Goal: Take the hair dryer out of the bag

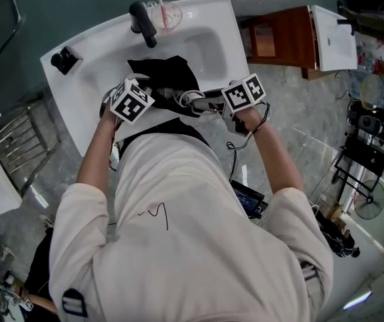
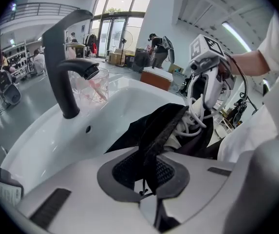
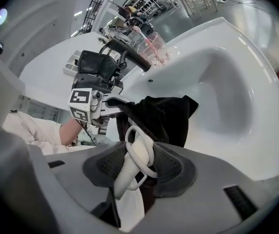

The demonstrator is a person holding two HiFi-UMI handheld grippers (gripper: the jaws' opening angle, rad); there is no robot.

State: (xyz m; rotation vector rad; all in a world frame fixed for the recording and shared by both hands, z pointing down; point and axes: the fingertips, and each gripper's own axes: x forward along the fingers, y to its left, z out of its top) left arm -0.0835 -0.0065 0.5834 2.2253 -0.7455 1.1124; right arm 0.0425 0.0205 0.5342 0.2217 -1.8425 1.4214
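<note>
Two claws are mine, and both are gripping. My right gripper (image 3: 139,165) has its jaws closed on the white hair dryer (image 3: 138,150), which sits between the pads just at the mouth of the black bag (image 3: 166,116). My left gripper (image 2: 146,172) pinches the bag's edge, left of the dryer. The bag lies over the near rim of the white sink (image 1: 208,42). On the far side stand a black faucet (image 1: 143,22) and a clear cup (image 1: 168,15).
</note>
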